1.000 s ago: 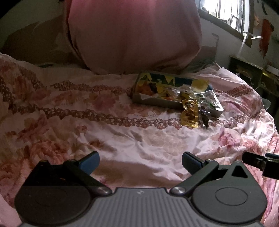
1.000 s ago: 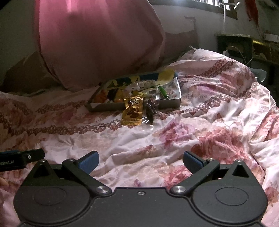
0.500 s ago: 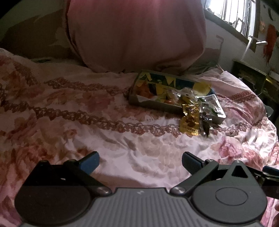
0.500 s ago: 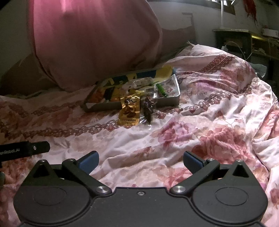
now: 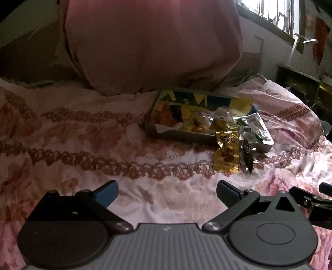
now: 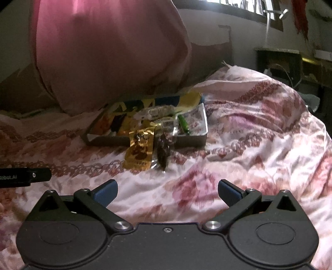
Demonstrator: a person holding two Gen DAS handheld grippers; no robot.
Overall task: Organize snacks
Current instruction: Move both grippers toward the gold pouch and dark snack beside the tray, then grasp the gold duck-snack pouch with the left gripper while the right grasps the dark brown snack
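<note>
Altogether two loose packets are seen: one gold foil snack packet (image 5: pixel 226 154) and one dark wrapped snack (image 5: pixel 248 159), laid side by side on the bed just in front of one metal tray (image 5: pixel 182 138), which is heaped with crinkly wrapped snacks. A floral, satin-like bedspread (image 5: pixel 103 145) covers the bed; one large pink pillow (image 5: pixel 153 45) is propped behind the tray, under a barred window (image 5: pixel 269 12). Both the left gripper (image 5: pixel 167 192) and right gripper (image 6: pixel 167 192) are held near the packets, jaws spread, nothing between them.
</note>
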